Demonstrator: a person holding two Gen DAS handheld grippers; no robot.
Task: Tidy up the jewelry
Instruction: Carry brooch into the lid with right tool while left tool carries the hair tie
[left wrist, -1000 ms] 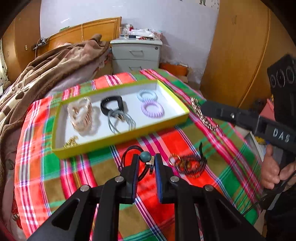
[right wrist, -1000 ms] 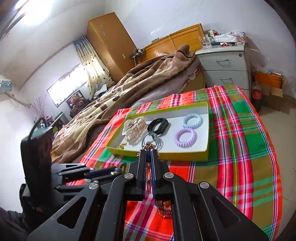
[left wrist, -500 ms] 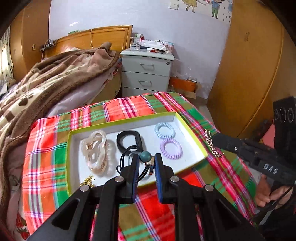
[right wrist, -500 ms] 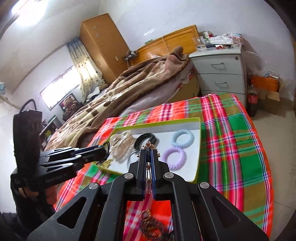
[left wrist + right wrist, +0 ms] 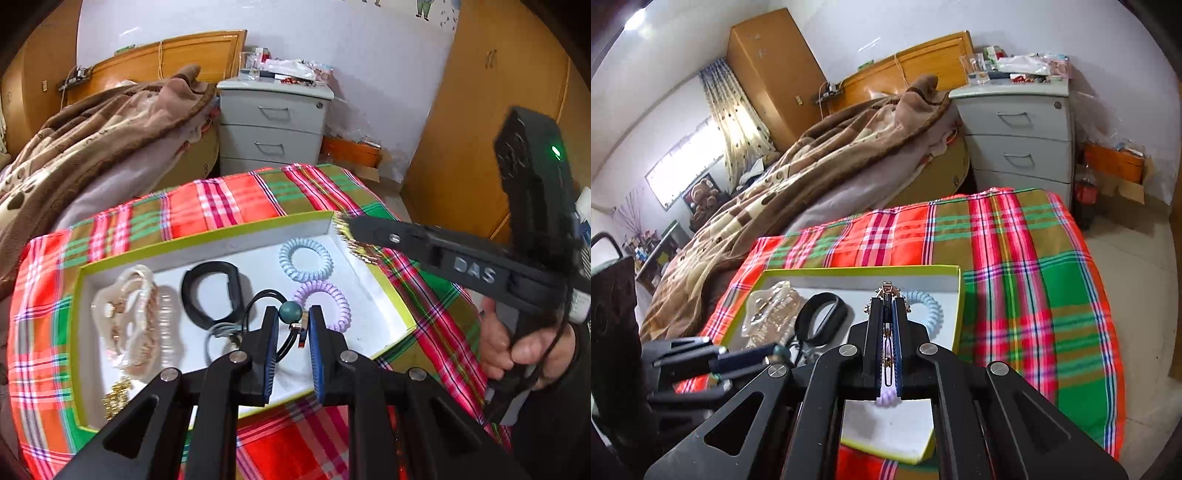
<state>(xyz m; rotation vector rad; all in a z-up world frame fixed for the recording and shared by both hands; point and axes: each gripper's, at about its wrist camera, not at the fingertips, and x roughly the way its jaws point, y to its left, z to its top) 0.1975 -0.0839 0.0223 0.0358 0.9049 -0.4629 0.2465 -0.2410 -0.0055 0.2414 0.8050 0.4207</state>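
A lime-rimmed white tray (image 5: 207,236) lies on the plaid cloth. In it are beige chain bracelets (image 5: 136,317), a black band (image 5: 212,295), a light blue coil tie (image 5: 306,258), a purple coil tie (image 5: 325,302), grey hair ties (image 5: 221,332) and a small gold piece (image 5: 118,398). My left gripper (image 5: 293,325) hangs over the tray's near middle, shut on a black hair tie with a teal bead (image 5: 290,311). My right gripper (image 5: 887,301) is shut on a gold chain (image 5: 886,288) over the tray's (image 5: 849,271) far right part, above the blue coil tie (image 5: 929,306).
The red and green plaid cloth (image 5: 1034,280) covers the table around the tray. A brown blanket (image 5: 831,158) is heaped on the bed to the left. Grey drawers (image 5: 273,125) stand behind, a wooden wardrobe (image 5: 480,129) to the right. A hand (image 5: 524,347) holds the right gripper's handle.
Both grippers have moved forward from above the bare cloth to above the tray, each still carrying its piece. The tray now sits much nearer in both views.
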